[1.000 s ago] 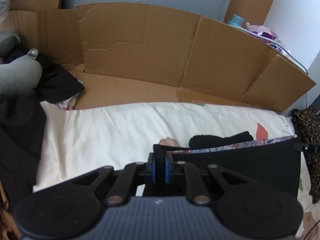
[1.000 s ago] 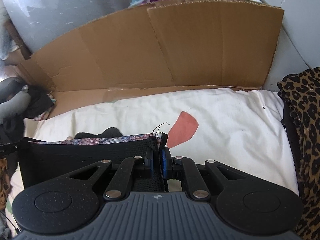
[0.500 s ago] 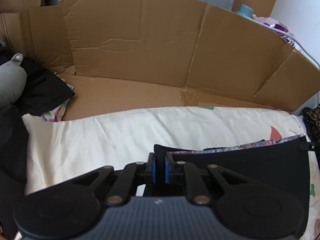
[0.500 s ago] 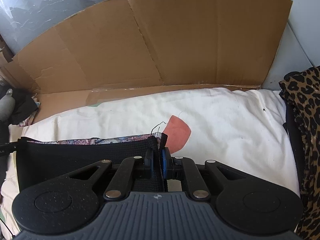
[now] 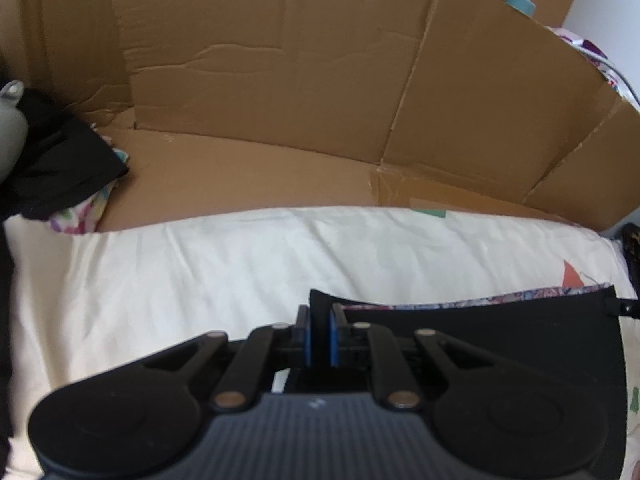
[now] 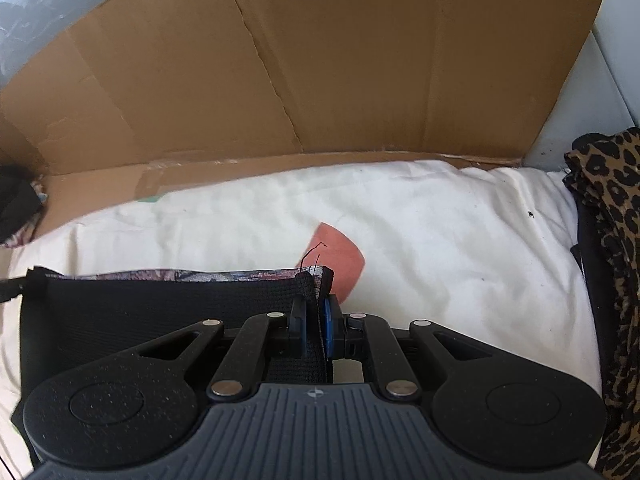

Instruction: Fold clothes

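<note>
Both jaws pinch my black garment: left gripper on its left corner, right gripper on its right, stretched over the near cream sheet.

You get soft, even daylight on the pale sheet; the cardboard bows from fisheye distortion, both pictures look slightly blurred, and the corners go dark.
</note>
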A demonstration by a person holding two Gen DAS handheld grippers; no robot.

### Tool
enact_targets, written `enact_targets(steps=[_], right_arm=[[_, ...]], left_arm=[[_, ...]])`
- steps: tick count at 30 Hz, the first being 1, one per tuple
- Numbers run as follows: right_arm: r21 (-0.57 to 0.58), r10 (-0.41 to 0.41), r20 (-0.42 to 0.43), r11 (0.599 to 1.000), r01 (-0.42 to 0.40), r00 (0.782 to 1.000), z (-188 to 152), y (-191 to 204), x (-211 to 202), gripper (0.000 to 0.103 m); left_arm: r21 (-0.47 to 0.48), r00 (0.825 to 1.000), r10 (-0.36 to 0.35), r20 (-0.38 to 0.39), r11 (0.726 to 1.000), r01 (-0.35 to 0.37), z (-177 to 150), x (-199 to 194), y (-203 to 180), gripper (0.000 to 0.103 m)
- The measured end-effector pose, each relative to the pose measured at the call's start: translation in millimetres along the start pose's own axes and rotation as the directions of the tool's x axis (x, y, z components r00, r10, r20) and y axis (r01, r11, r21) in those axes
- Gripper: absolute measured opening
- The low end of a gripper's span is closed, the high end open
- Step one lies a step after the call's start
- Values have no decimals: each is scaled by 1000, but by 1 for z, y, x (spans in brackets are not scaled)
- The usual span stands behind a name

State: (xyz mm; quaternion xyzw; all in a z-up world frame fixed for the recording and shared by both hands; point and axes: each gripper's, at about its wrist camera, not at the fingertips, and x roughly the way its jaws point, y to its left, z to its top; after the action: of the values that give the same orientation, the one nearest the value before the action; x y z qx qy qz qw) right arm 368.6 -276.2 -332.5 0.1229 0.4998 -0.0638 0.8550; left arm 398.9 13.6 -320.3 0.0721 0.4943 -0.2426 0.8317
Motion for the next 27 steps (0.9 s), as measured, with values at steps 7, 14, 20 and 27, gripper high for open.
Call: enact_targets(steps=[7,14,20,27], right_arm=[[-34,-56,-80,998,53,995,-2,-3,12,13],[-172,36,-28,984,-40,999,0,-12,-38,15],[-237,154,-12,959,-153,988,-29,0,-77,15],[-379,251,2,896,-232,968,-75,20,-115,15]], left_arm=[[15,998,52,-32,999,-51,-6,11,-2,19],[-3,999,42,2,999,-42,-7,-37,0,17],[25,1000,15,27,1000,-15,-18,-71,-16,17],[45,999,-28,42,999,26,-53,-100,-37,17]])
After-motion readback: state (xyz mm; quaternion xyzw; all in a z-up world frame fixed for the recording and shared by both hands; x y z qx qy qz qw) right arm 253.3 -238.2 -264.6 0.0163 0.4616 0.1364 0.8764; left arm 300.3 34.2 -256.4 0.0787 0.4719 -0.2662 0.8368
